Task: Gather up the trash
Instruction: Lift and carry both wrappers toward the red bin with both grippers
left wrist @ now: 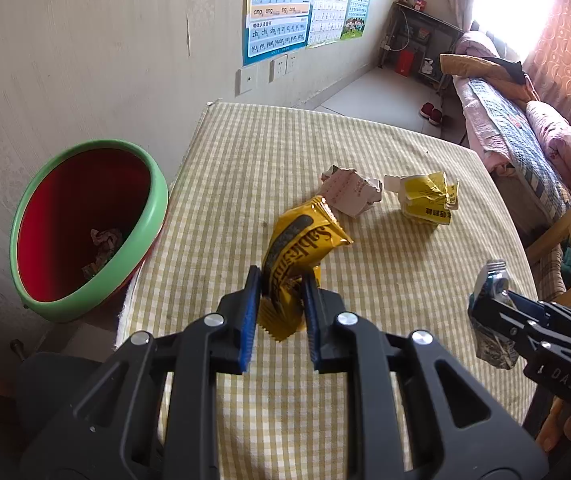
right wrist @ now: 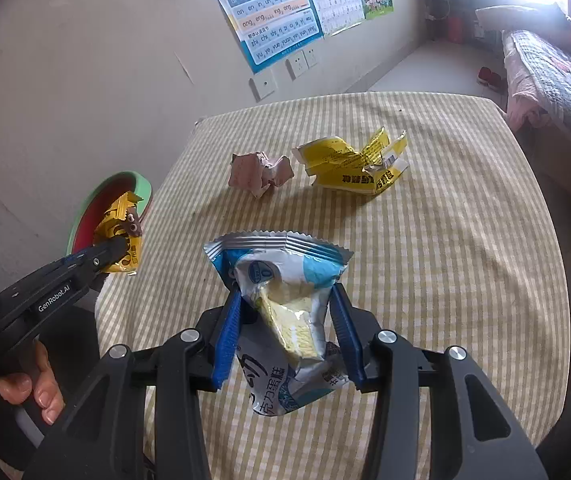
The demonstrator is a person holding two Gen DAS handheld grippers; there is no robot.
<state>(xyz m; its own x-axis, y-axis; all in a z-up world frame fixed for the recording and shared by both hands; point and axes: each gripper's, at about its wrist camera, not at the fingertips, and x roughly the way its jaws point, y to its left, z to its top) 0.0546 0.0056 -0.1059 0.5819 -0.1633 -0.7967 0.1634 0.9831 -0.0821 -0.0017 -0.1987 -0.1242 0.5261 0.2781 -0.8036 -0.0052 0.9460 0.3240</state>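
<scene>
Carrying trash, the left hand-held gripper [left wrist: 281,304] was clamped on a yellow wrapper [left wrist: 299,256] and the right hand-held gripper [right wrist: 287,322] on a blue-and-white wrapper [right wrist: 285,280] above the table [left wrist: 225,160]; next, both wrappers needed releasing over the bin [left wrist: 85,224].

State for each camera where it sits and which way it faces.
Left wrist: rides the left gripper, which pinches a yellow wrapper; faces the checked table and bin.
Right wrist: rides the right gripper, clamping a blue-white wrapper; a hand shows.
Shared: pink paper, yellow carton.
</scene>
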